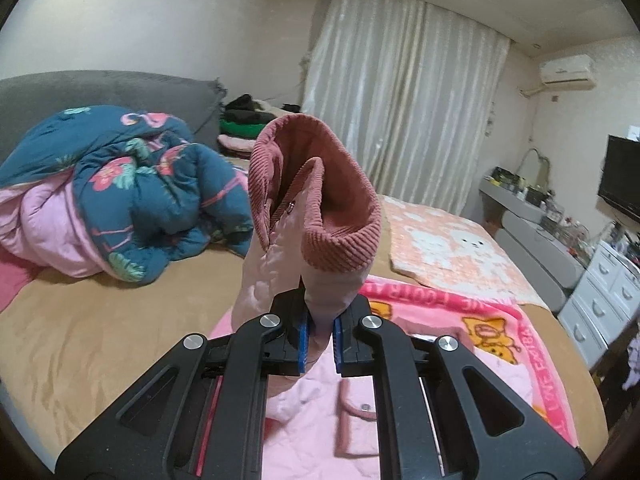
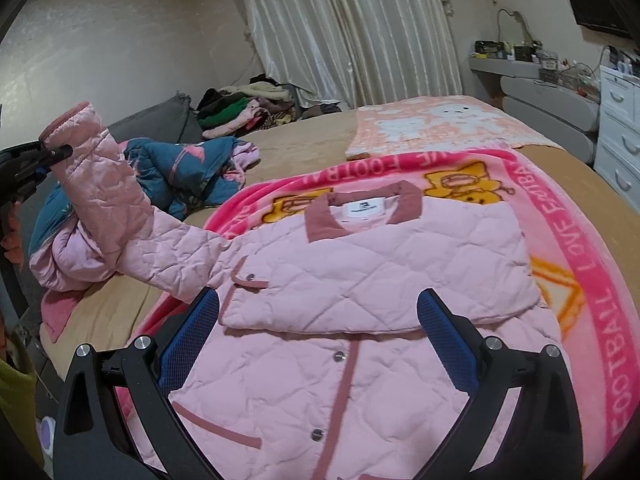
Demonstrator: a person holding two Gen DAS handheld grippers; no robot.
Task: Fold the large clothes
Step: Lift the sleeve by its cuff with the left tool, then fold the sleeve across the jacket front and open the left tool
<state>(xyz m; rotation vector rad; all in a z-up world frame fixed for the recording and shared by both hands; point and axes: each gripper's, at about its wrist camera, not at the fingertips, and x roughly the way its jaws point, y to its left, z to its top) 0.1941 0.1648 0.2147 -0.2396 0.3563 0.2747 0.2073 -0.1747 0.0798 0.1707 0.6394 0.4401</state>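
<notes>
Left wrist view is basically all gripper: the left gripper point(image 1: 320, 334) is clamped tight on the sleeve point(image 1: 308, 216) of the pink jacket point(image 1: 320, 408), just below the corduroy cuff point(image 1: 340, 240), and the cuff stands straight up past the fingertips with its open mouth facing the camera. You can't see much of the jacket itself from there, only a strip of quilted front with a snap under the jaws. Right wrist view fills that in: the right gripper point(image 2: 318, 320) is wide open with nothing in it, hovering just over the jacket's front. The jacket lies flat on a pink cartoon blanket point(image 2: 600, 280) on the bed point(image 2: 304, 136), collar point(image 2: 360, 212) at the far end, so its long axis runs away from the camera. Its other sleeve already looks folded across the chest. The held sleeve point(image 2: 132, 220) runs from the shoulder up and out to the left edge, cuff highest, where the left gripper point(image 2: 48, 160) pinches it. Further out there's a bunched teal floral quilt point(image 2: 192, 176), a heap of clothes point(image 2: 248, 112) by the curtain point(image 2: 352, 32), and white drawers point(image 2: 620, 128) on the right; I can't tell what's in those, they're closed.
</notes>
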